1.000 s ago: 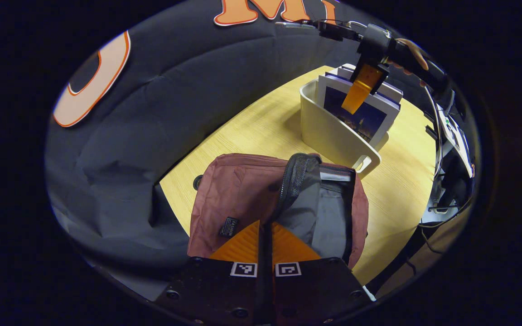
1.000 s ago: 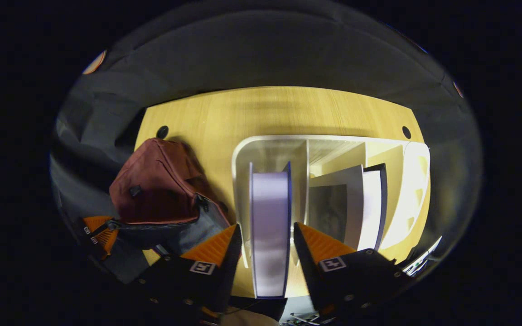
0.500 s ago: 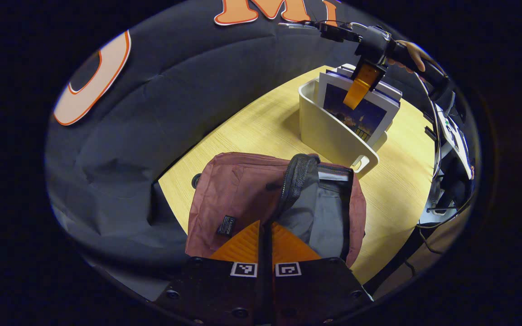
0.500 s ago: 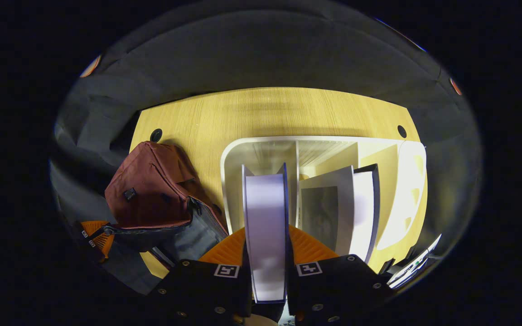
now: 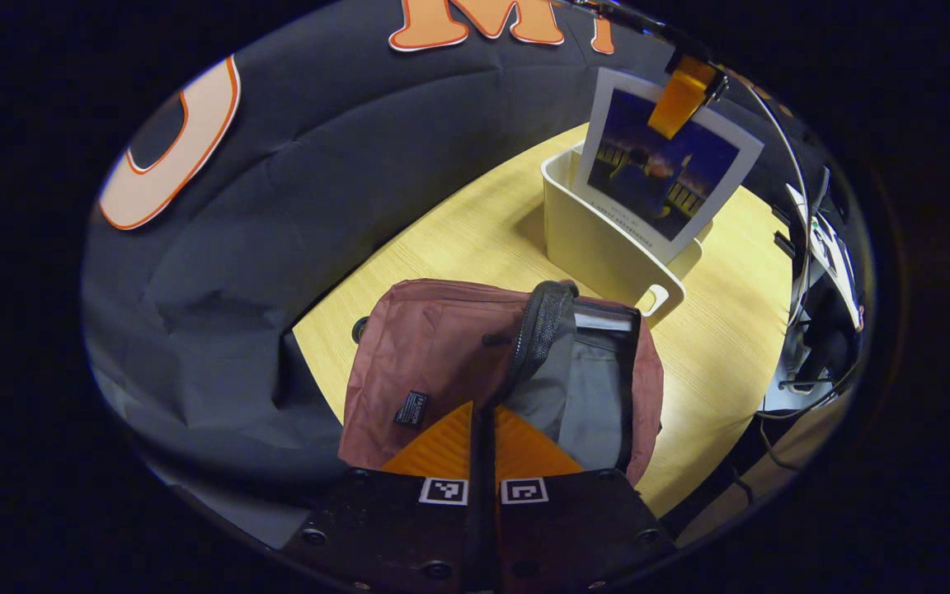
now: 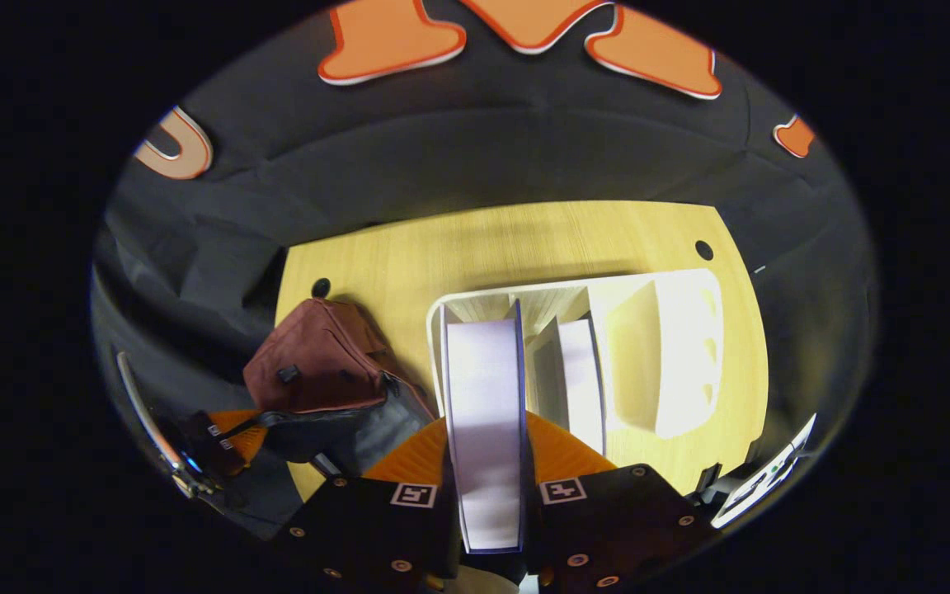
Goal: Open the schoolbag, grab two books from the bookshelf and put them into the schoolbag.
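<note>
Pale wood worktop inside a black-draped booth: your right gripper has its fingers clamped on one book, held upright above the white bookshelf, spine edge up, cover facing the schoolbag. One more book stands in the bookshelf. Your left gripper has its fingers together, pinching the open schoolbag's edge, mouth gaping upward beside the bookshelf.
</note>
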Motion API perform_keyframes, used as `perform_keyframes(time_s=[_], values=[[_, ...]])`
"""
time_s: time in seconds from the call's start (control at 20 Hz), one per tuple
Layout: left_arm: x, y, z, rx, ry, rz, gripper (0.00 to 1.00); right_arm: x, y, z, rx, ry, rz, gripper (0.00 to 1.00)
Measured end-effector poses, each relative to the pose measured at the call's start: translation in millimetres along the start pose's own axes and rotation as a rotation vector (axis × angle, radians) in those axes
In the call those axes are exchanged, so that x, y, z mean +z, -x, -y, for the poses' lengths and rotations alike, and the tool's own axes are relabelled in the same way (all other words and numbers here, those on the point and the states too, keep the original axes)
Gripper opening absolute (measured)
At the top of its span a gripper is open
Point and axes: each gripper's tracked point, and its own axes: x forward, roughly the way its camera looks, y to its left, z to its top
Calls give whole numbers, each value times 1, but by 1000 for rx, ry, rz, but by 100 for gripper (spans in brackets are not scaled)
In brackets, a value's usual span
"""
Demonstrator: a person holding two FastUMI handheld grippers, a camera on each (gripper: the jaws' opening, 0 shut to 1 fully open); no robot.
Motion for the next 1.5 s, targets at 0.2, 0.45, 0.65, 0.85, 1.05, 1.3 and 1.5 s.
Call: perform_keyframes(time_s=[0.2,0.45,0.65,0.85,1.05,1.3,1.5], values=[[2,7,5,-4,22,-4,1,-4,57,5,67,-25,76,31],[7,22,7,22,8,6,1,-42,113,12,171,-58,162,30],[11,33,14,33,-30,10,1,-83,123,16,290,-161,199,30],[19,41,16,50,-62,12,1,-128,87,10,416,-309,176,30],[23,46,19,57,-76,4,1,-160,37,-11,530,-454,159,30],[25,57,23,68,-93,-7,1,-174,-21,-53,594,-586,138,30],[31,58,28,75,-89,-2,1,-176,-54,-83,606,-640,183,30]])
